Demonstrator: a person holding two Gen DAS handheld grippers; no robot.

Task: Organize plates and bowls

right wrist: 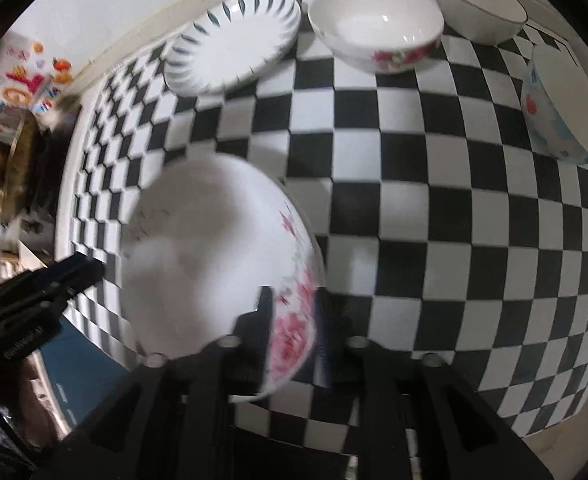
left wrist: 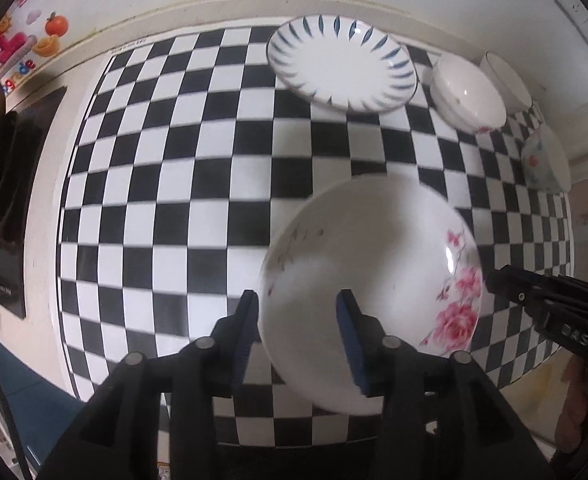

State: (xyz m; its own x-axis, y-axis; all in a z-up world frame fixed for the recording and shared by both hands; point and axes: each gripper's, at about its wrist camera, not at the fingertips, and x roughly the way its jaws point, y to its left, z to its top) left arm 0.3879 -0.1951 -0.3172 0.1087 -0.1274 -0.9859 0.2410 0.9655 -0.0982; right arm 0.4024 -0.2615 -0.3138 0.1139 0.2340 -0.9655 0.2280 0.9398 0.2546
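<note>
Checkered mat (left wrist: 174, 200) under rose plate (left wrist: 373, 272); both tools (left wrist: 297, 308) (right wrist: 294, 304) loosely straddle its rim.

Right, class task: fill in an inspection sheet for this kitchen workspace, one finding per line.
Surface: checkered mat on a pale counter.
Job's things: pink-flower plate nearest; blue-striped plate at the back; to its right a flowered bowl, dark-rimmed bowl and blue-patterned bowl.
Clutter: nothing seen.
Grippers: left gripper and right gripper straddle opposite sides of the pink-flower plate's rim, jaws open.
Cables: nothing seen.
Surroundings: wall with fruit sticker; dark appliance at the left.
</note>
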